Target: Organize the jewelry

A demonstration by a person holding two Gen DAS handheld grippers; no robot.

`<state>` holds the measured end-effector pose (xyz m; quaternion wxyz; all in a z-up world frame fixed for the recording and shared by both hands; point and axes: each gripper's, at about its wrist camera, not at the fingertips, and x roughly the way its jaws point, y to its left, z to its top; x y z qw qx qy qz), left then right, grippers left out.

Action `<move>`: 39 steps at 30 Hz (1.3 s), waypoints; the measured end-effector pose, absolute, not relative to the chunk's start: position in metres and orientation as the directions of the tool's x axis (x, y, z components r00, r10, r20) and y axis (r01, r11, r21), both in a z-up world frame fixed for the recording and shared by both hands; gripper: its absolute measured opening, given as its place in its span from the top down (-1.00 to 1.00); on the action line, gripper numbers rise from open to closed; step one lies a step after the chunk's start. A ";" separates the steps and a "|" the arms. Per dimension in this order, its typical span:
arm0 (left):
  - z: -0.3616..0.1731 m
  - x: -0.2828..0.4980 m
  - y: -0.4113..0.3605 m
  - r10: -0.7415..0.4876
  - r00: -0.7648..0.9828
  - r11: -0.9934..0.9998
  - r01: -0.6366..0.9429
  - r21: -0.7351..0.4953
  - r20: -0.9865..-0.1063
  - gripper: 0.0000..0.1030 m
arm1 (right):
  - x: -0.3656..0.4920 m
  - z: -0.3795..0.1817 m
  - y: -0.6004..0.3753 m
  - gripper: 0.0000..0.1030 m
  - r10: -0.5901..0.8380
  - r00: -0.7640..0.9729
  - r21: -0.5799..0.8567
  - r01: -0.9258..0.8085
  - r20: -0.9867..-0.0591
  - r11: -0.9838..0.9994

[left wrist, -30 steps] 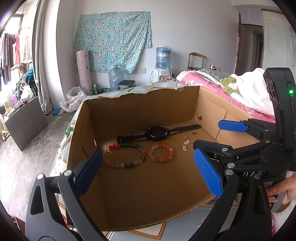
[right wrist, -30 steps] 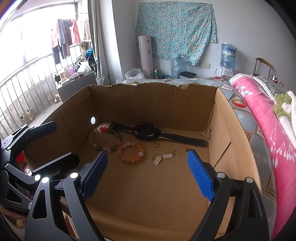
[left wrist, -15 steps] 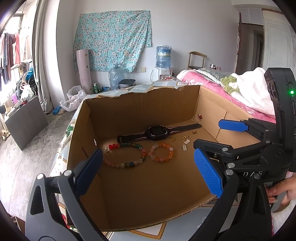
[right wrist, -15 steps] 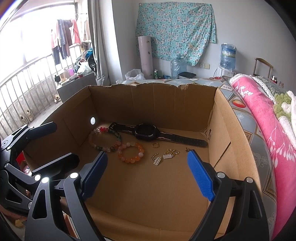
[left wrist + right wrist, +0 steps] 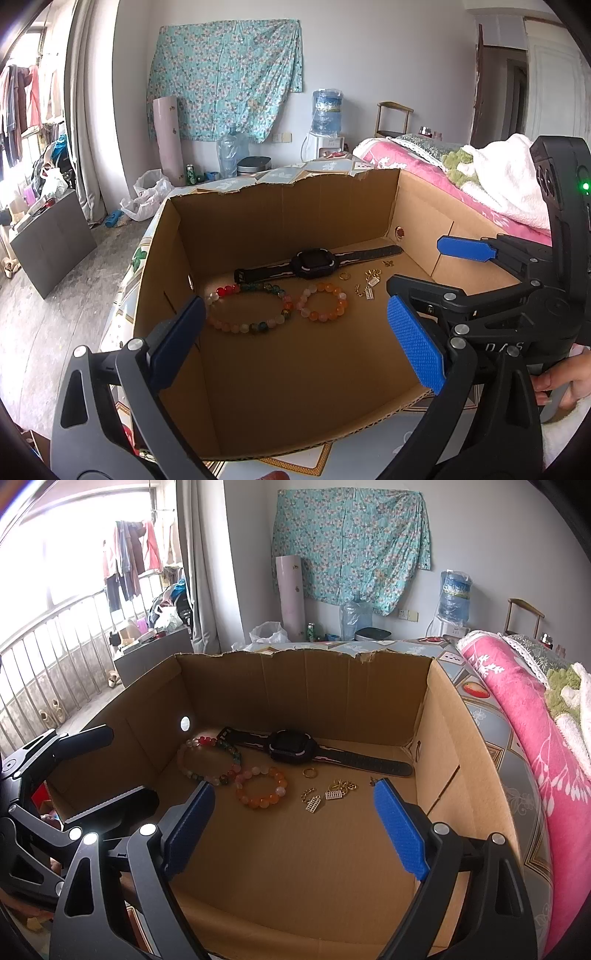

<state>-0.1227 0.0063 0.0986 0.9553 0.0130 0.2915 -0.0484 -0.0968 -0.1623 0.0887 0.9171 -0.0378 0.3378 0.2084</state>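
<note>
An open cardboard box holds the jewelry on its floor. A black watch lies at the back. A multicolour bead bracelet lies left of an orange bead bracelet. A gold ring and small gold charms lie to the right. My left gripper is open and empty at the box's near edge. My right gripper is open and empty over the box's near floor; it also shows in the left wrist view.
A pink blanket and white towel lie on the bed to the right of the box. The left gripper's body shows at the left of the right wrist view. A dark cabinet stands on the floor at left.
</note>
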 end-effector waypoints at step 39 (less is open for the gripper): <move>0.099 -0.122 0.007 -0.082 0.826 0.995 0.096 -0.004 -0.558 -0.85 | -0.097 0.089 -0.161 -0.66 0.360 0.702 0.067 -0.408 -0.614 0.910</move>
